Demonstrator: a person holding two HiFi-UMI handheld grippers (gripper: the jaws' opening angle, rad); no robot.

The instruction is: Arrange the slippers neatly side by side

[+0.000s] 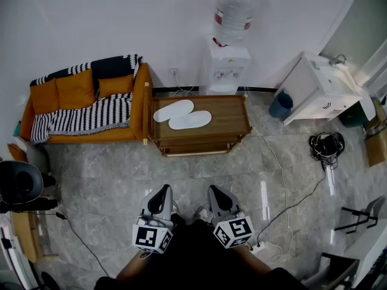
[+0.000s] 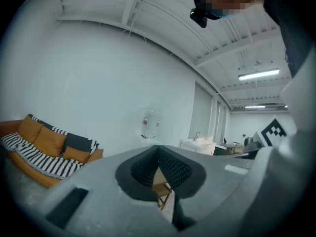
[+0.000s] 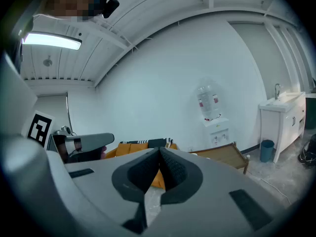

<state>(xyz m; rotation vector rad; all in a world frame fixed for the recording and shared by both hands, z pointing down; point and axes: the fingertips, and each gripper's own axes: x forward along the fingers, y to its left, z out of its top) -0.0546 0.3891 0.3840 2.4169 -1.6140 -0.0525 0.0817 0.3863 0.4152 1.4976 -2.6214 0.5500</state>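
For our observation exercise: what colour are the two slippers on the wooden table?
White slippers, best in head view.

I take this for a lounge corner of an office: an orange sofa [image 1: 84,107] at ten o'clock, a water dispenser [image 1: 228,65] at twelve against the white wall [image 1: 121,17], a sink cabinet [image 1: 314,89] at two, and a low wooden table [image 1: 233,122] just ahead on a grey tiled floor [image 1: 199,174].

A low brown wooden desk [image 1: 233,118] with a raised rim stands on the grey marbled floor [image 1: 181,174]; on its left half lie a flat white slipper [image 1: 173,110] and a second white slipper [image 1: 192,120], touching, slightly staggered
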